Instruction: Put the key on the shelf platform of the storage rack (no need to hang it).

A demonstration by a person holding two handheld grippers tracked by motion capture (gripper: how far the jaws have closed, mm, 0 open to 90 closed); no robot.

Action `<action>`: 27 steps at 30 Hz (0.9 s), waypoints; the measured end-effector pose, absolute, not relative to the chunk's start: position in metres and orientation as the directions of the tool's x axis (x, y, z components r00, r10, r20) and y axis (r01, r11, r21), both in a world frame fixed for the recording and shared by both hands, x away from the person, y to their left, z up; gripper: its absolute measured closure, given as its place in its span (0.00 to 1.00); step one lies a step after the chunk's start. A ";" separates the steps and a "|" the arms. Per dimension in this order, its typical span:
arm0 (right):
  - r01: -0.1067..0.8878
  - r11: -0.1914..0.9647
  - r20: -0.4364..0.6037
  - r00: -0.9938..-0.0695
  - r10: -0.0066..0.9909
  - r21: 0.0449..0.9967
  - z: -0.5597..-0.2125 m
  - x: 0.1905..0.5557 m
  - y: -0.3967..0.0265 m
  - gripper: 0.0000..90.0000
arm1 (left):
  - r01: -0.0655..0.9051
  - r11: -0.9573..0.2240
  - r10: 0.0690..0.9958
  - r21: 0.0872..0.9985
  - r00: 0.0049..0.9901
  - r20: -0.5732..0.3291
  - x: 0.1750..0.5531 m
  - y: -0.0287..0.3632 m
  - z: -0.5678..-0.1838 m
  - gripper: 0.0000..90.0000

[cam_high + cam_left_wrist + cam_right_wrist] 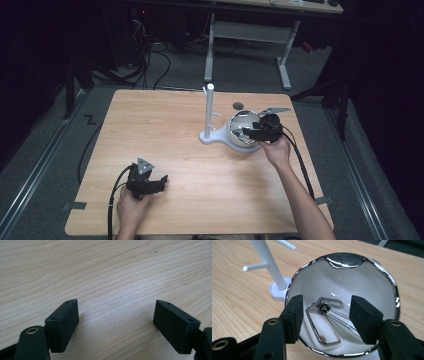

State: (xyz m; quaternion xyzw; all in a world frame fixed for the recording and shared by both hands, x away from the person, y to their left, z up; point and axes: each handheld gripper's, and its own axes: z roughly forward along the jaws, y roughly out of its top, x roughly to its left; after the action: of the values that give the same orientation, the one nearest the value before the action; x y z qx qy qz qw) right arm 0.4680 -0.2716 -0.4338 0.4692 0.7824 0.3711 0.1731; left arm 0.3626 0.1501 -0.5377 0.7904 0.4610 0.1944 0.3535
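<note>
Nothing grabbed yet I'd say: right tool (325, 317) hung jaws apart over the chrome-rimmed white bowl (387, 280), the keyring (324, 307) lying loose inside. White peg stand (209, 112) beside it was bare. Left tool (116, 322) sat apart, idle on the bench (105, 270)

The wooden table (190, 165) sat in a dark room. The left gripper (159, 181) rested low near the front left edge, held in the person's left hand (131, 205). The right gripper (248, 133) hung over a shiny bowl (239, 128), which sat just beside a white stand (209, 116) with an upright post.
</note>
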 end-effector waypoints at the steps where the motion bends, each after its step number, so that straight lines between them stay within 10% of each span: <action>1: 0.607 0.278 0.081 -0.496 0.865 0.744 -0.434 0.467 -0.273 0.51 | 0.591 -0.325 0.866 0.738 0.499 -0.018 0.363 0.150 -0.538 0.23; 27: 0.607 0.244 0.094 -0.470 0.878 0.757 -0.424 0.425 -0.310 0.52 | 0.591 -0.327 0.866 0.737 0.500 -0.017 0.363 0.150 -0.538 0.23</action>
State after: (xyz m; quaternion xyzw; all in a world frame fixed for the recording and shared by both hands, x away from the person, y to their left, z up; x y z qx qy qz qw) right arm 0.4248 -0.3100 -0.4245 0.4831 0.7682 0.3803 0.1782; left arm 0.3626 0.1501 -0.5376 0.7910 0.4605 0.1947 0.3526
